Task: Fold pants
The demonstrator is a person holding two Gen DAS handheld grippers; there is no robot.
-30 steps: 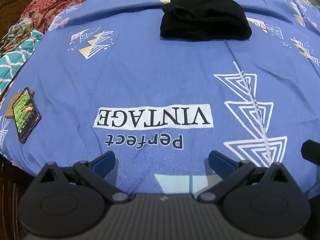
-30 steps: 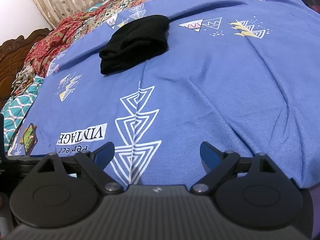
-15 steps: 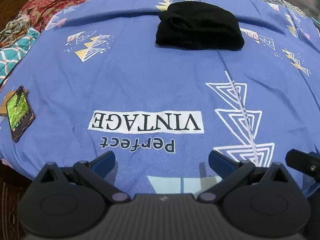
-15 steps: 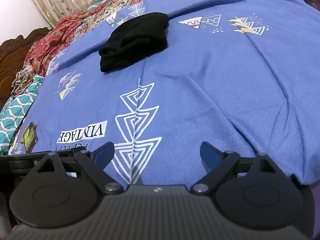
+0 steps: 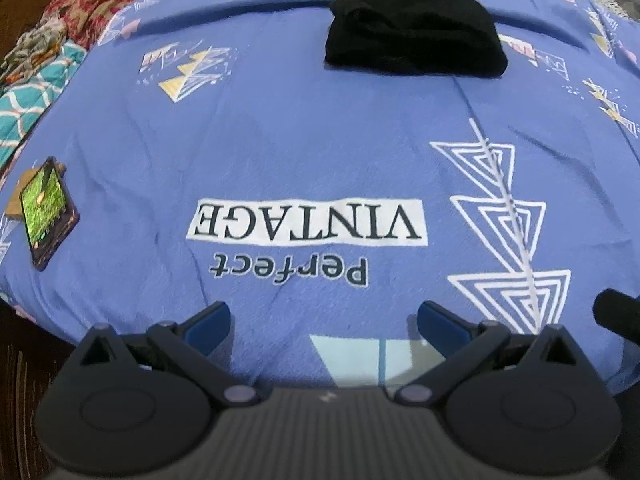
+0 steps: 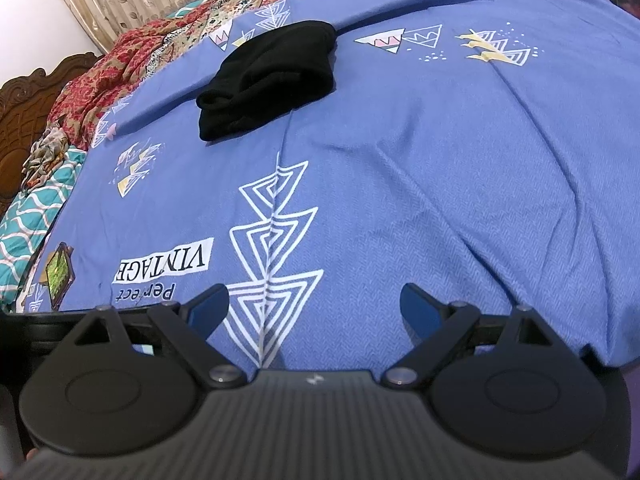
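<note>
Pants (image 5: 414,46) lie bundled, probably already folded, far up the bed (image 5: 320,152), so both my hand-held grippers, left (image 5: 323,322) and right (image 6: 314,304), hang released near its edge.

Pants (image 5: 414,46) far-centre on bedsheet (image 5: 320,152) — phone (image 5: 46,214) at left edge, well apart.

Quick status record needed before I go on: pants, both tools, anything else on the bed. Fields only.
pants: black pants bunched in a compact heap at the far side of the bed, apart from both tools
left tool: left tool open, empty, over the near edge
right tool: right tool open, empty, over the near edge
surface: blue bedsheet, lightly creased
other: phone with lit screen near the left edge
</note>
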